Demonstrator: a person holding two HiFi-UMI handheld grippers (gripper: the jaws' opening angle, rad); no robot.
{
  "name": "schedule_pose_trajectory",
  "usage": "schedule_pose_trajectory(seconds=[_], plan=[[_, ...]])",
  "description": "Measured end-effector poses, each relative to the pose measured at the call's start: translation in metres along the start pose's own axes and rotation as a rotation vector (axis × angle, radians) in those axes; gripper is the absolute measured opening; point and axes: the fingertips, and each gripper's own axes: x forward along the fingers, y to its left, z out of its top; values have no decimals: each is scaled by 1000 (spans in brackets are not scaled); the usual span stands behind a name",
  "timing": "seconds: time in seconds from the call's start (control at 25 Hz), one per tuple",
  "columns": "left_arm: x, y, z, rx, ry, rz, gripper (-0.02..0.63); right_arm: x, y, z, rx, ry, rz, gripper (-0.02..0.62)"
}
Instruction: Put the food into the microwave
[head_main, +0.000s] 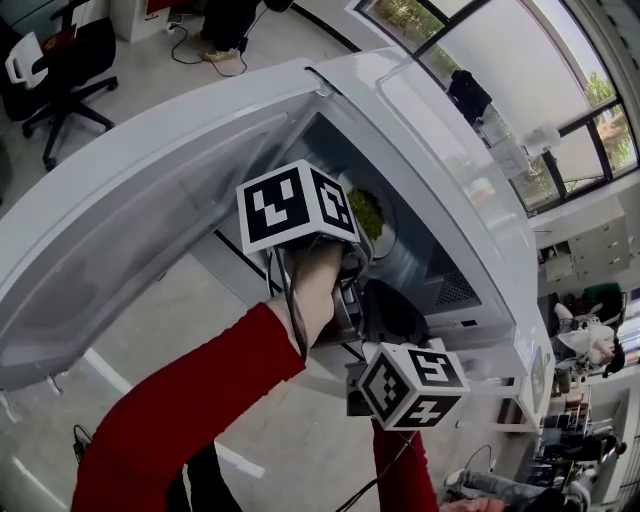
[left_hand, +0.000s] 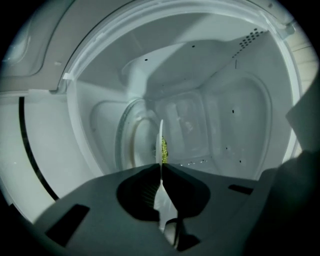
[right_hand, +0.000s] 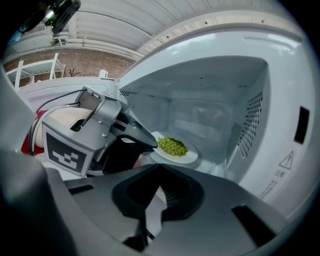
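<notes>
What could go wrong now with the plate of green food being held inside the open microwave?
1. The left gripper pinches the plate only at its rim, so it may tip and spill the green food.
2. Whether the plate rests on the floor of the microwave is unclear; letting go early could drop it.
3. The right gripper, shut and empty, sits close beside the left one and might knock it.

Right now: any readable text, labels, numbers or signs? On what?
No words readable.
Warning triangle: on the microwave frame, right of the opening.
Print beside it: too small to read.
Marker cubes: square patterns, no letters.
</notes>
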Motion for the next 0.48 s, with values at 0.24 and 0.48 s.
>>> schedule_pose_trajectory(seconds=[0.24, 0.48], plan=[[1, -1, 1, 53, -2, 40, 21, 4, -1, 2, -10, 15, 1, 14], [-1, 4, 5, 231, 7, 150, 46, 4, -1, 6, -11, 15, -1, 14]])
